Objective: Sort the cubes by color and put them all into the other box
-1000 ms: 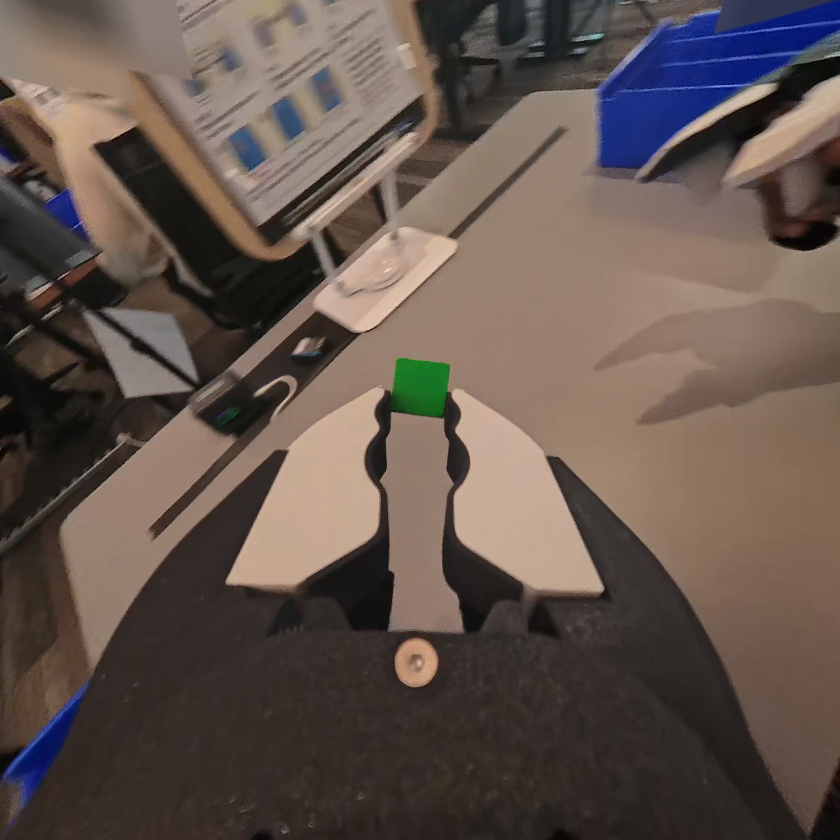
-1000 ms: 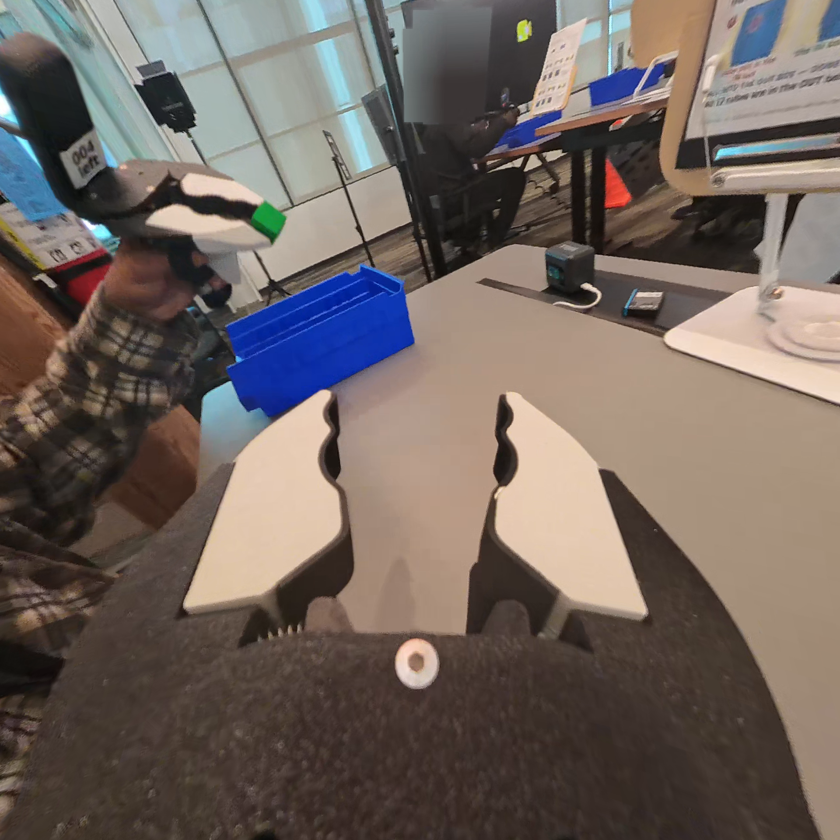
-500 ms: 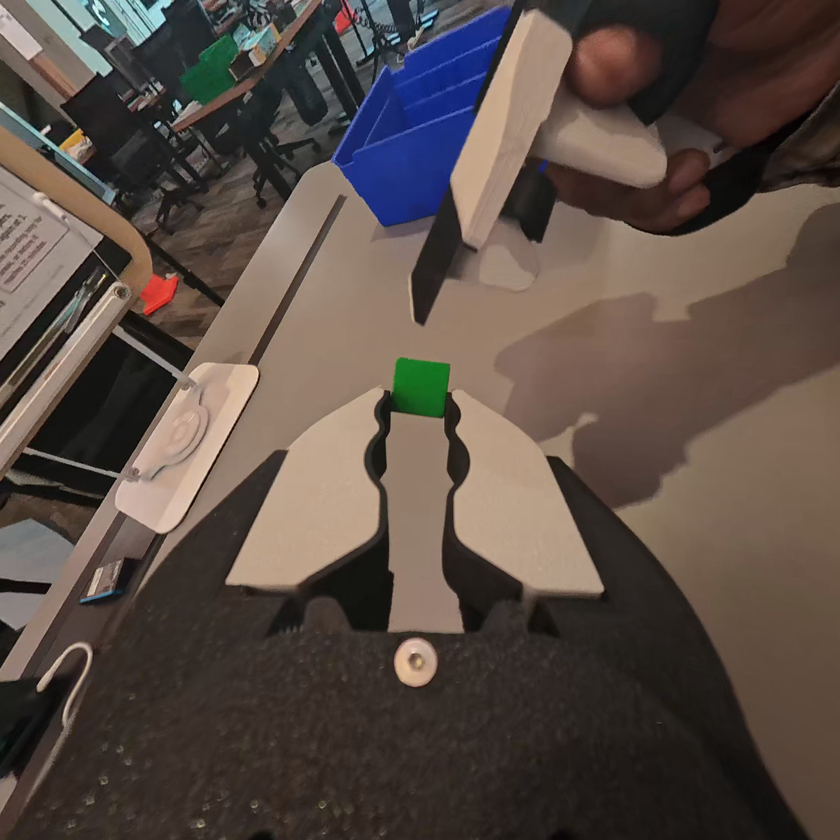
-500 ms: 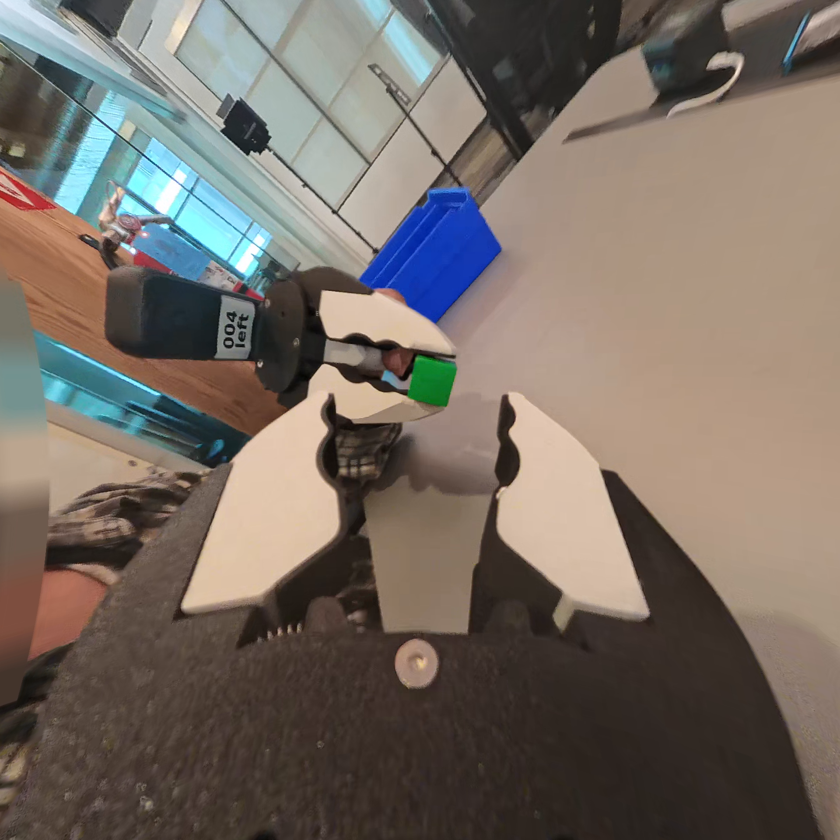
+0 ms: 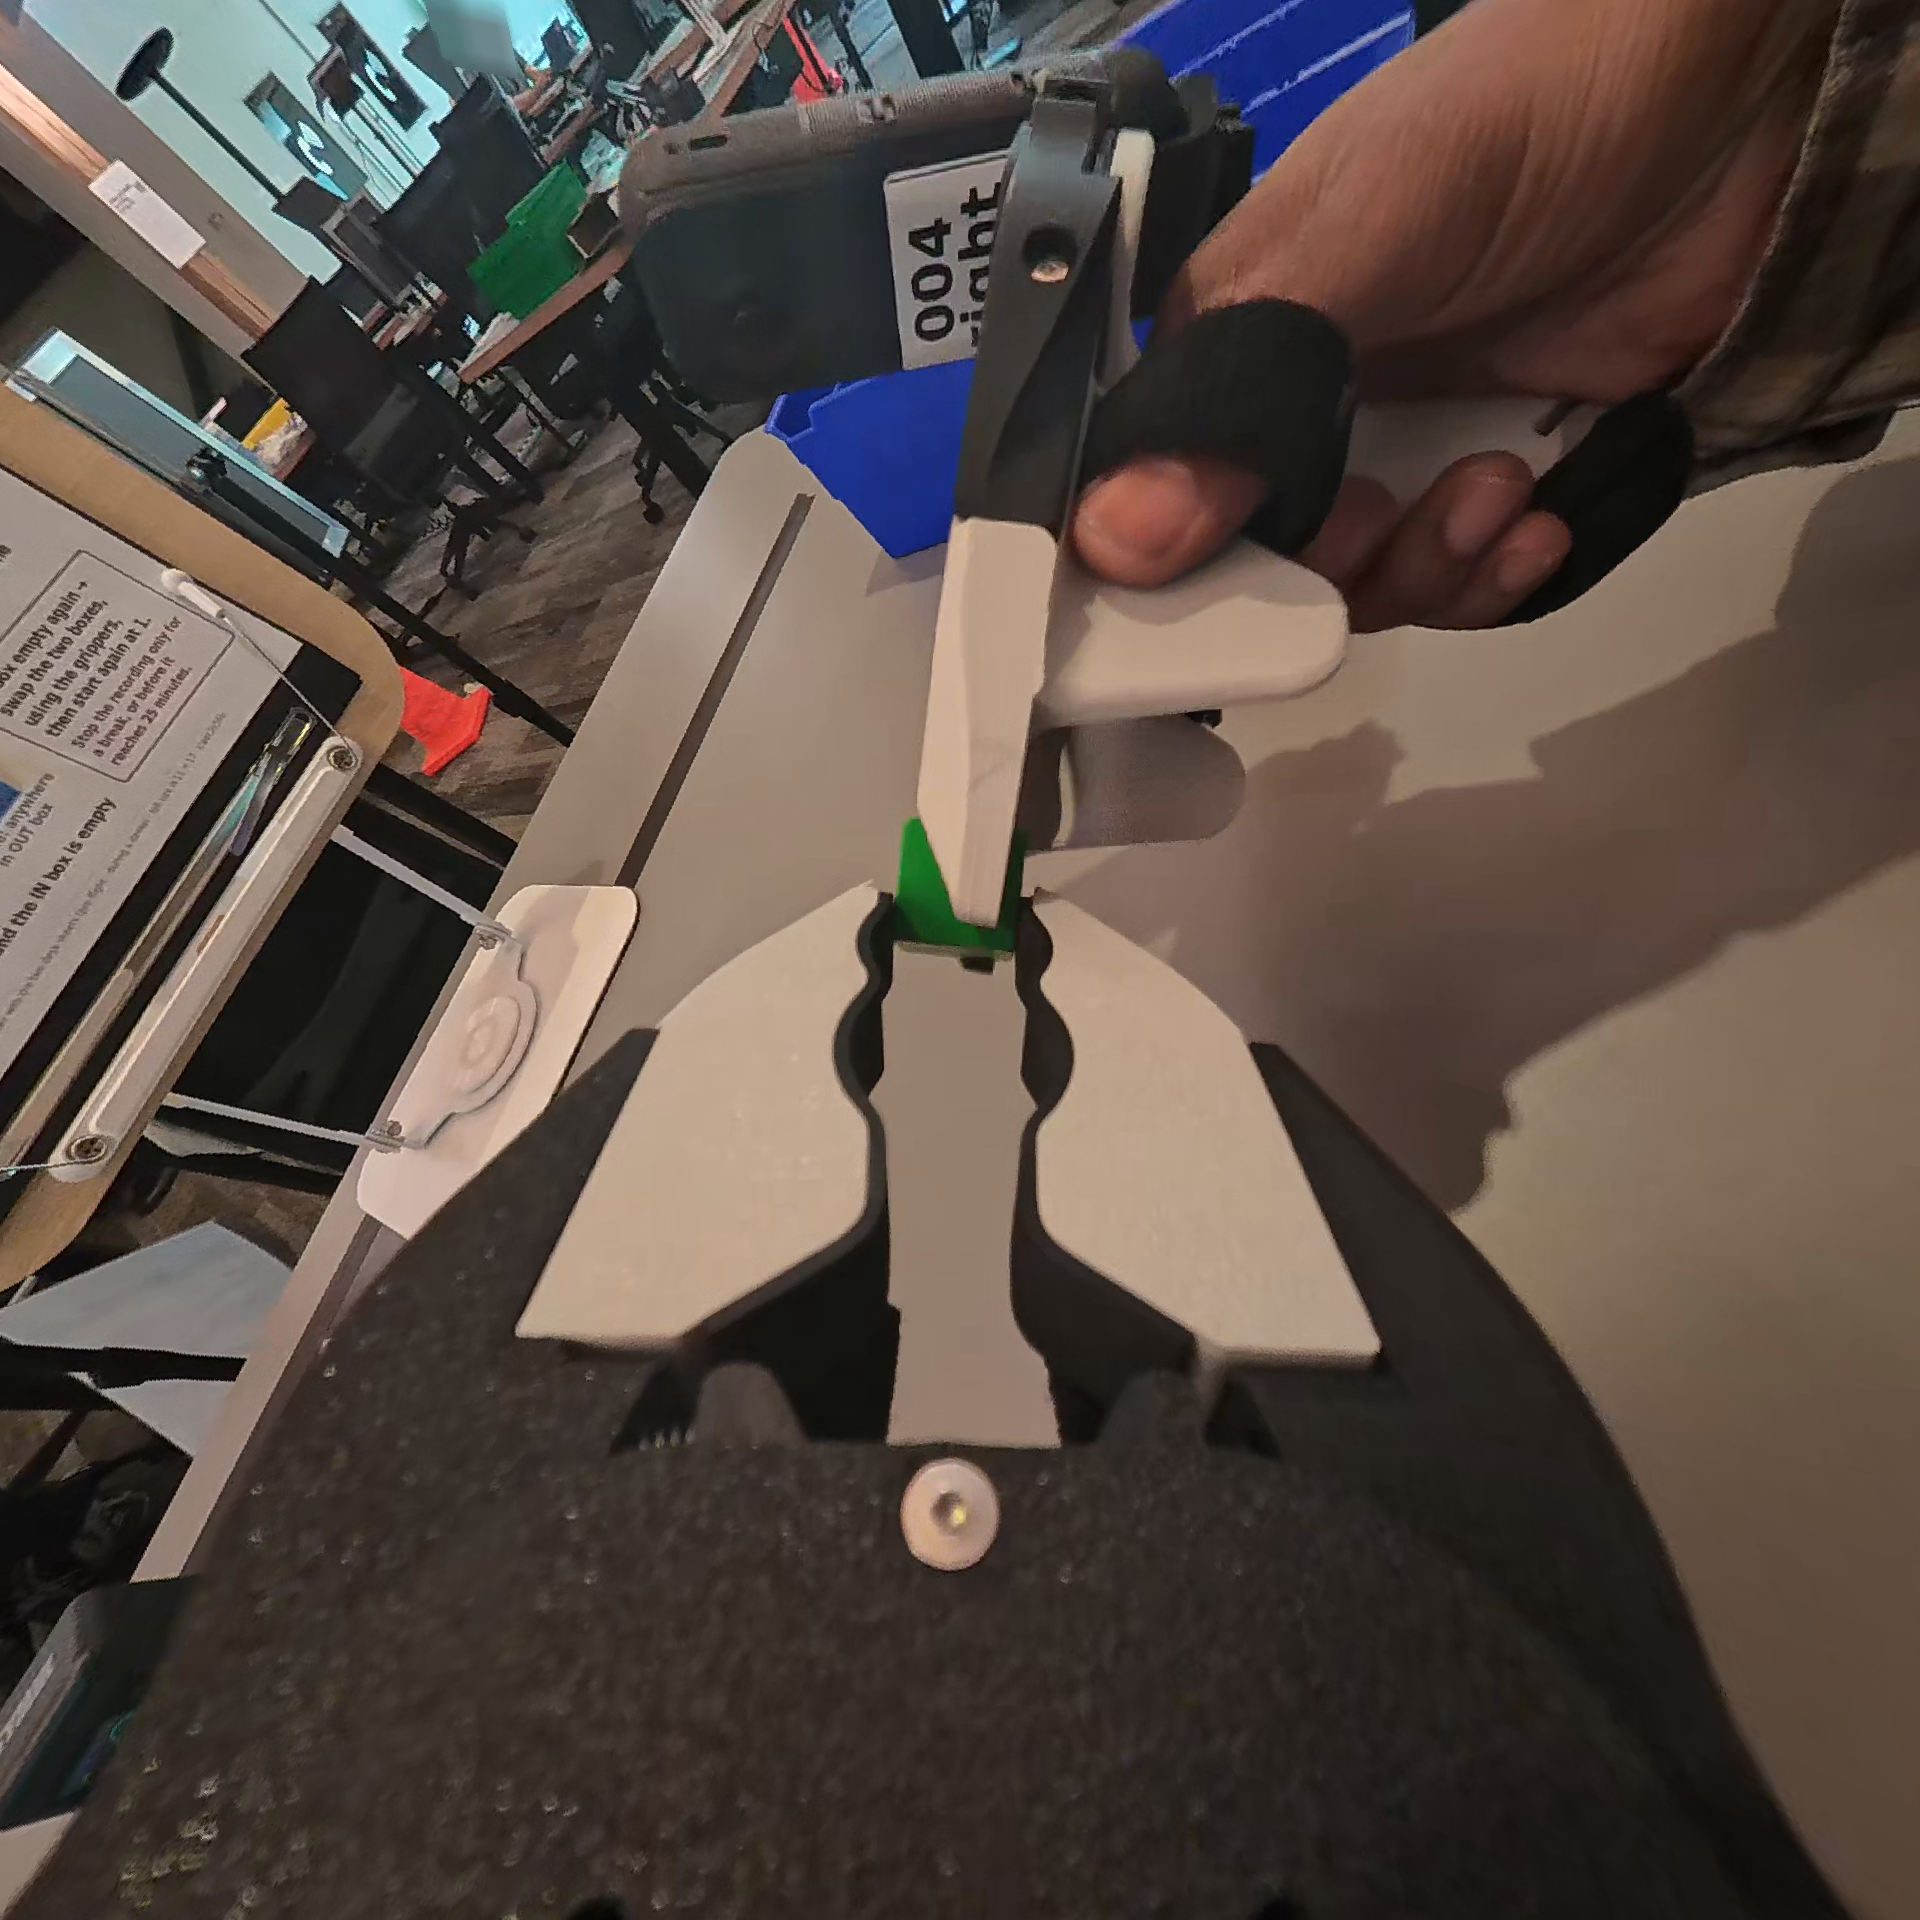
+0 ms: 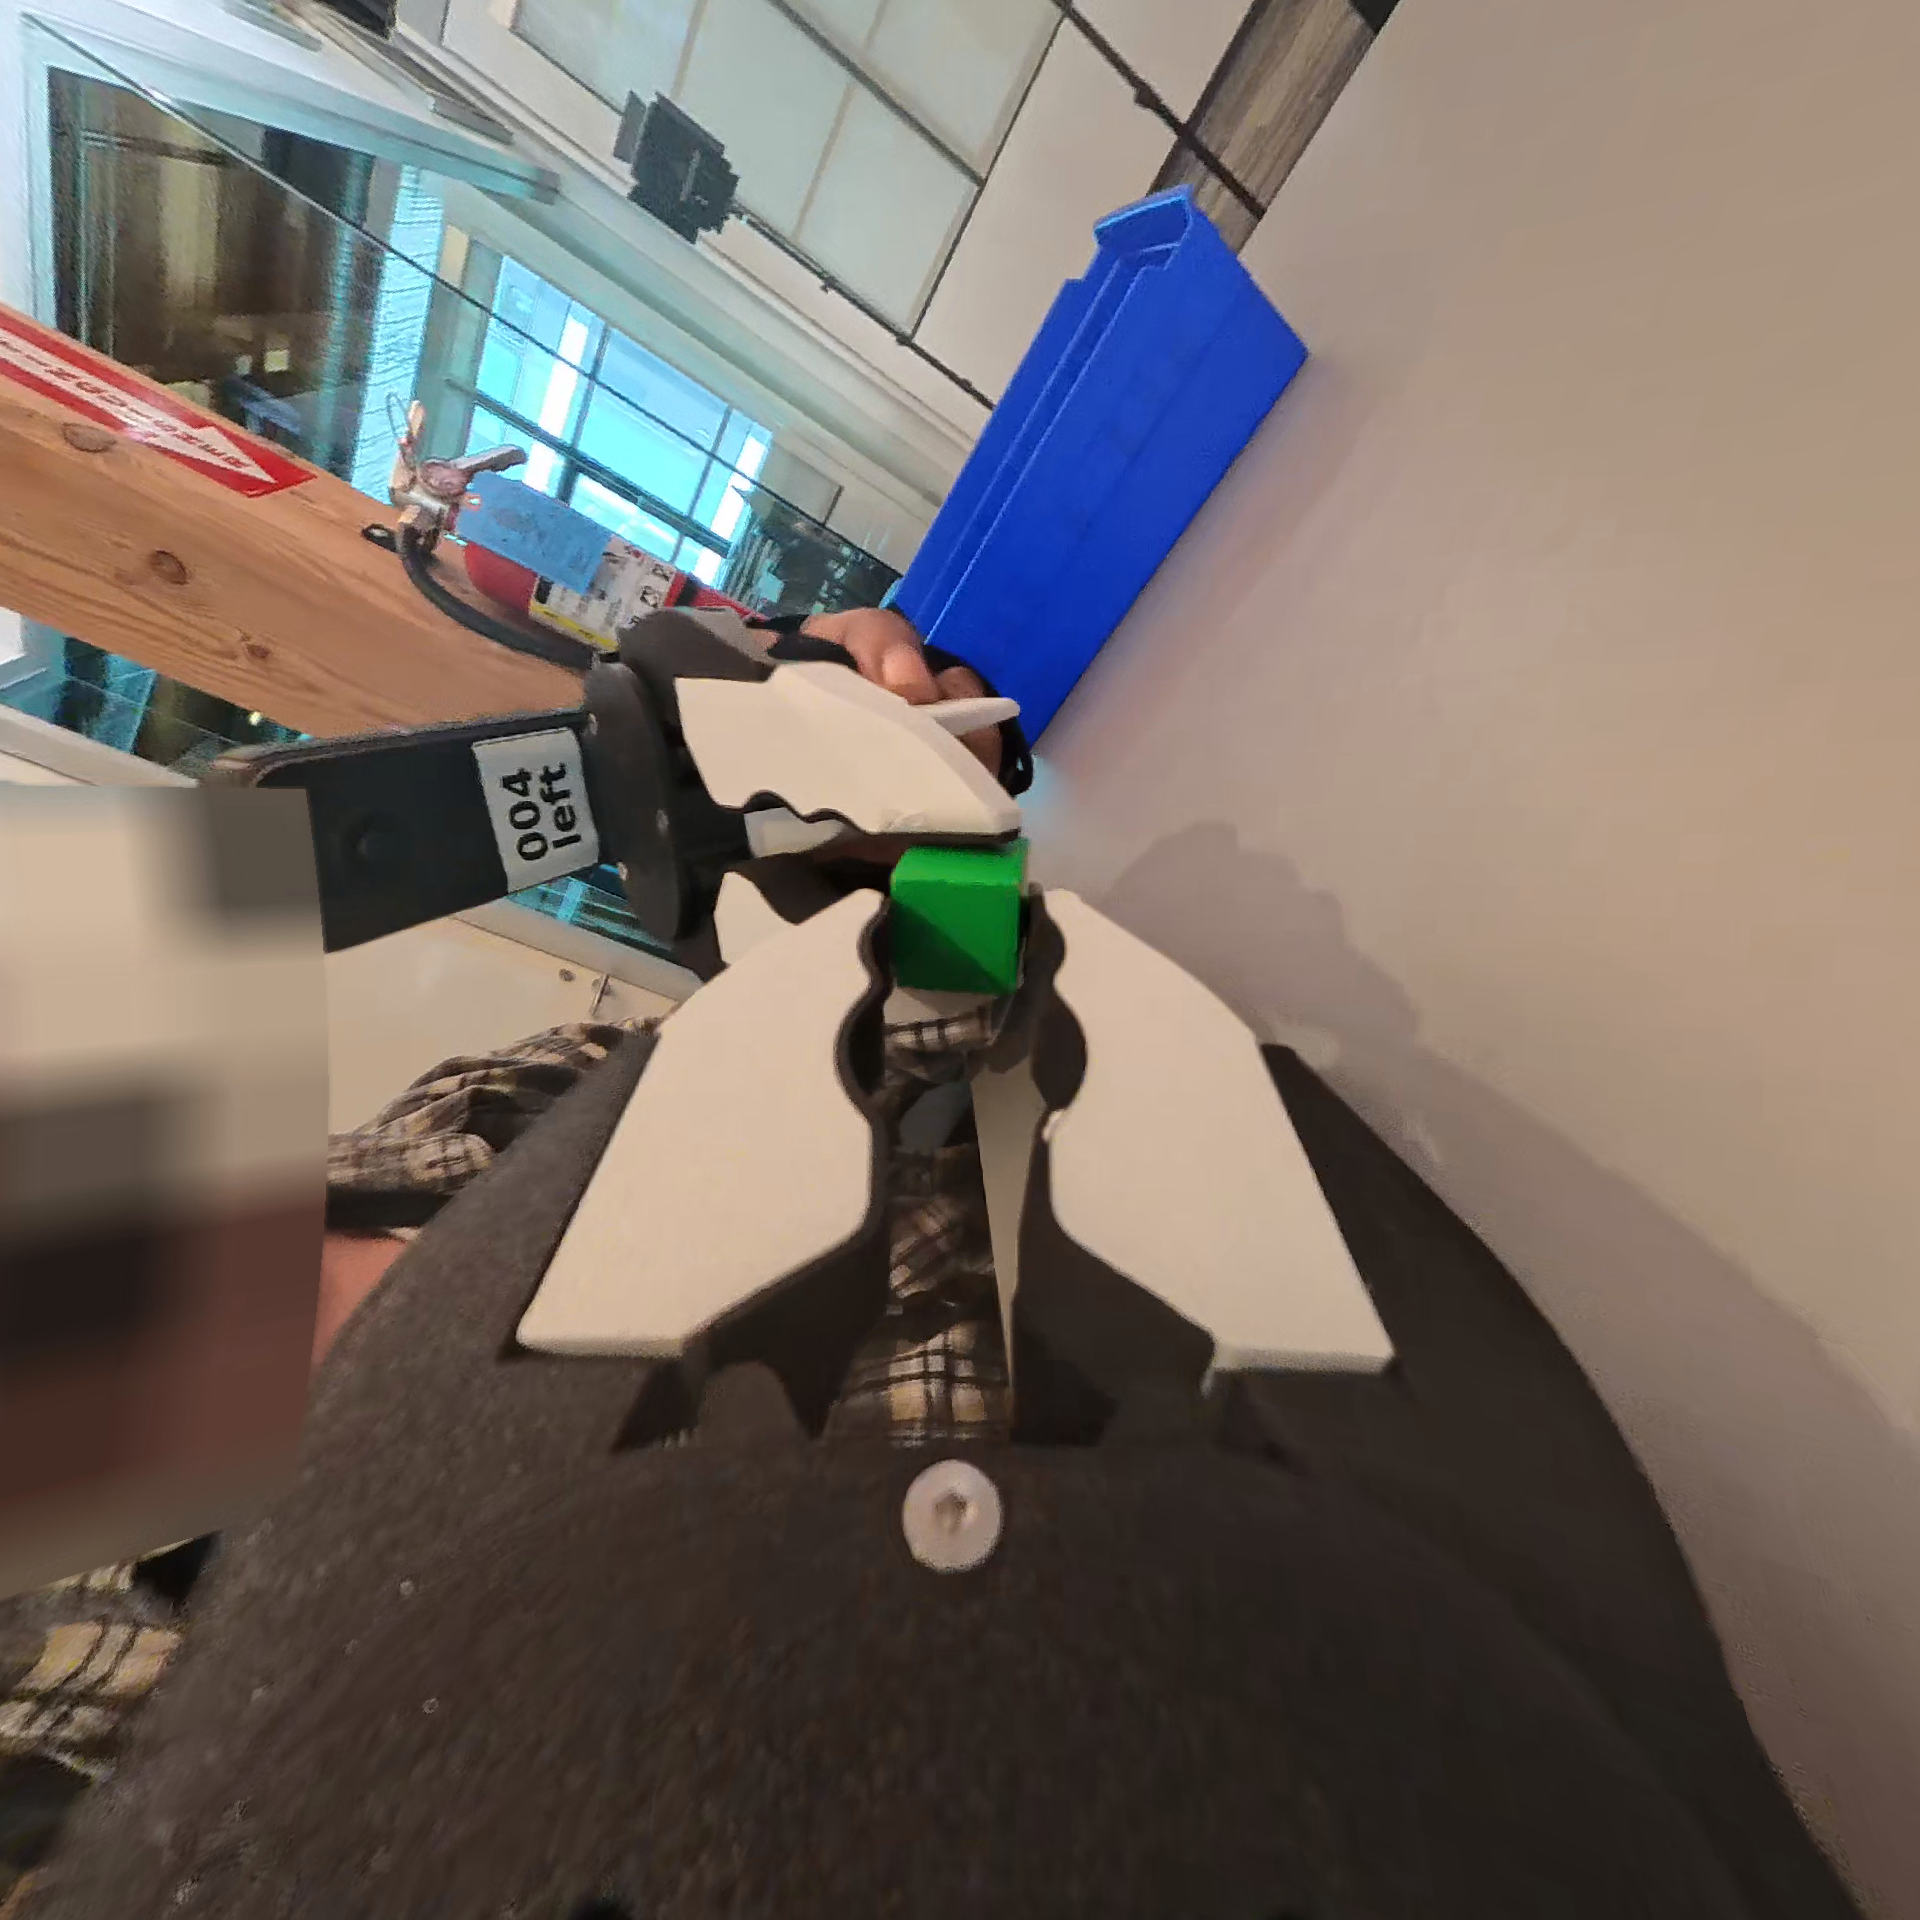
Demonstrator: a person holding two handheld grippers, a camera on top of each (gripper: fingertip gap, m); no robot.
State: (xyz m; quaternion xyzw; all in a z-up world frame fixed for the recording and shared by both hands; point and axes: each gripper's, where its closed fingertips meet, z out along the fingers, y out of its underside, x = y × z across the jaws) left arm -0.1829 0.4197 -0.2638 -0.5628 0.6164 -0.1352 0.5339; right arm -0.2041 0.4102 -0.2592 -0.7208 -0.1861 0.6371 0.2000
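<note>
Left wrist view: left gripper [image 5: 954, 928] clenched on green cube [image 5: 928, 902] at its fingertips, in the air above the grey desk [image 5: 1351, 935]. Right gripper [image 5: 987, 883] crosses from above, pinching the same cube; blue box [image 5: 883, 473] at the desk's far edge.

Right wrist view: right gripper [image 6: 954, 940] tips clamp the cube's [image 6: 954, 920] side faces, left gripper [image 6: 961, 831] on the other pair. Mid-air handover. Cube looks light, rigid, smooth; grip flat opposite faces squarely, corners likely slip.
</note>
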